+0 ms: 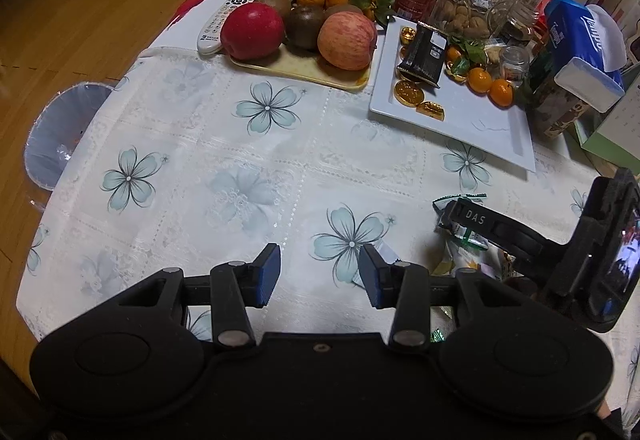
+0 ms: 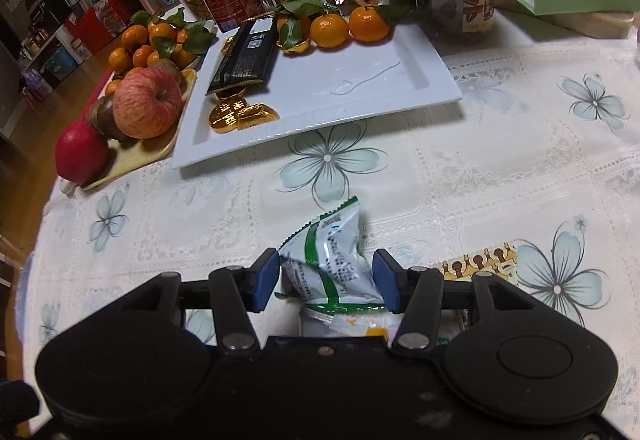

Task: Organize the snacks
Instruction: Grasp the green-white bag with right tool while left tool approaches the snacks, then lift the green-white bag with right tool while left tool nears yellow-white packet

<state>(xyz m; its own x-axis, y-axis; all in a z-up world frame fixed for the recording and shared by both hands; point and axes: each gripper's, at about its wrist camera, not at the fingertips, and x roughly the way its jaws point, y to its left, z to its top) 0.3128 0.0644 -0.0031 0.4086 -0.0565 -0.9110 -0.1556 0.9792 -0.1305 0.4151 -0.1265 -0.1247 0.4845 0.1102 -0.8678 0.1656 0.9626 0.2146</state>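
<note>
The right gripper [image 2: 326, 282] is straddling the green-and-white snack packet [image 2: 334, 260] lying on the bench [image 2: 460, 176], fingers parted either side, while the left gripper [image 1: 320, 276] is hovering spread and empty.

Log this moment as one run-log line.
left gripper: open, empty | right gripper: jaws around green-white snack packet, not closed | white tray: part bare
</note>
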